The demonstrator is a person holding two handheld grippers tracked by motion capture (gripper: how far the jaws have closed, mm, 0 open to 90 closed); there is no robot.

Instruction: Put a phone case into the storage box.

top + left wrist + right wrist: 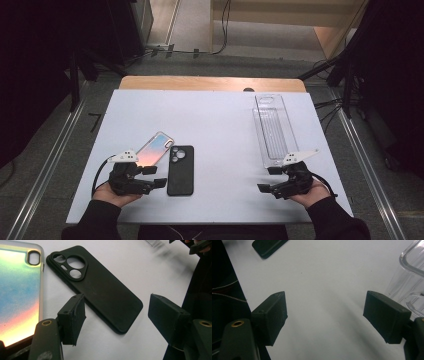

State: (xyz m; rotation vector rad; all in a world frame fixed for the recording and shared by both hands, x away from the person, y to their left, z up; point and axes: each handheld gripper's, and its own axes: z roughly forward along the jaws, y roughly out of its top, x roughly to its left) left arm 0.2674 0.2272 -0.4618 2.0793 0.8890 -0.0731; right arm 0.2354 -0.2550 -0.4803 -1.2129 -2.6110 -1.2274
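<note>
I can read no brand, label or writing on anything here. On the white counter point(220, 125) I count three cases: one black phone case point(180, 170), one iridescent phone case point(152, 149) with a pink-to-blue sheen, and one clear plastic case point(274, 130) lying lengthwise at the far right.

My left hand-held gripper point(152, 176) sits at the near left of the counter, jaws spread wide with nothing between them. In the left gripper view, the black phone case point(100, 290) lies flat on its face just ahead of the jaws, its camera cut-out showing three round openings and one small slot. The iridescent phone case point(17, 295) lies right beside it on the left, with a single oval camera opening; whether the two touch I cannot tell.

My right hand-held gripper point(270, 180) rests at the near right, also wide open and empty, just short of the near end of the clear plastic case point(409, 282).
</note>
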